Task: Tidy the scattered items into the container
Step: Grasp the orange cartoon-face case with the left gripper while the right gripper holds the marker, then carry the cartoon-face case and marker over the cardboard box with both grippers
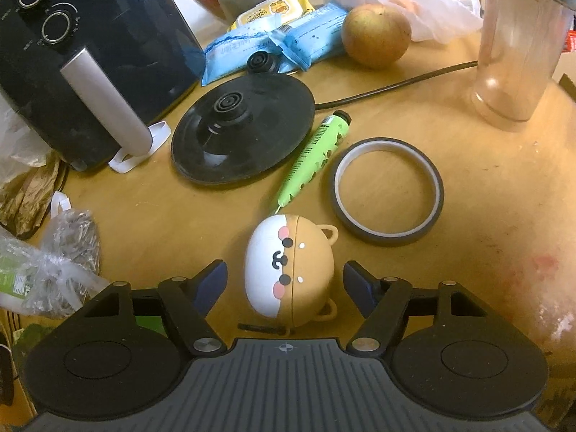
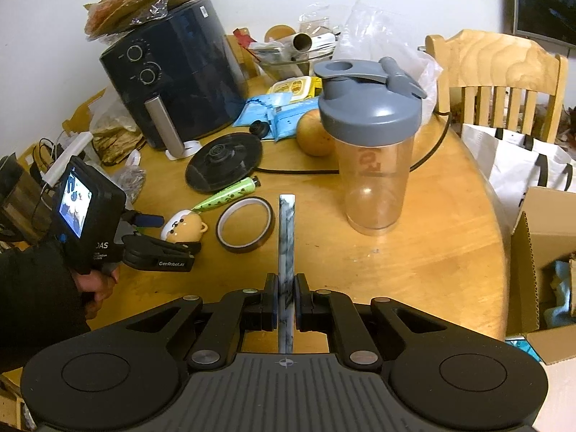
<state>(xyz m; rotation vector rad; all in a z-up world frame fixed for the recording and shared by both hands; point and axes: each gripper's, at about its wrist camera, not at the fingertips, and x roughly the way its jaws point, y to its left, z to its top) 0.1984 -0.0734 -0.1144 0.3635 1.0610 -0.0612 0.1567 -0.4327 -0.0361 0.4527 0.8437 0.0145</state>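
Two grippers: left gripper (image 1: 285, 286) w/ jaws apart straddling brown-and-white bear-face silicone case (image 1: 289, 270), just below amber tape ring (image 1: 387, 190); looks light, squashy, slippery; pinch its sides. Right gripper (image 2: 286, 302) clamps flat marbled strip (image 2: 287, 237).

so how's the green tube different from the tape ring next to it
The green tube is a long, tapering, solid thing with a black cap; the tape ring is a flat open circle with bare table showing through its middle. The tube is bright green with a dark leafy print; the ring is dark outside and pale inside. The tube's tip reaches the dog-face case; the ring lies apart from it. Both lie flat on the wooden table, ungripped.
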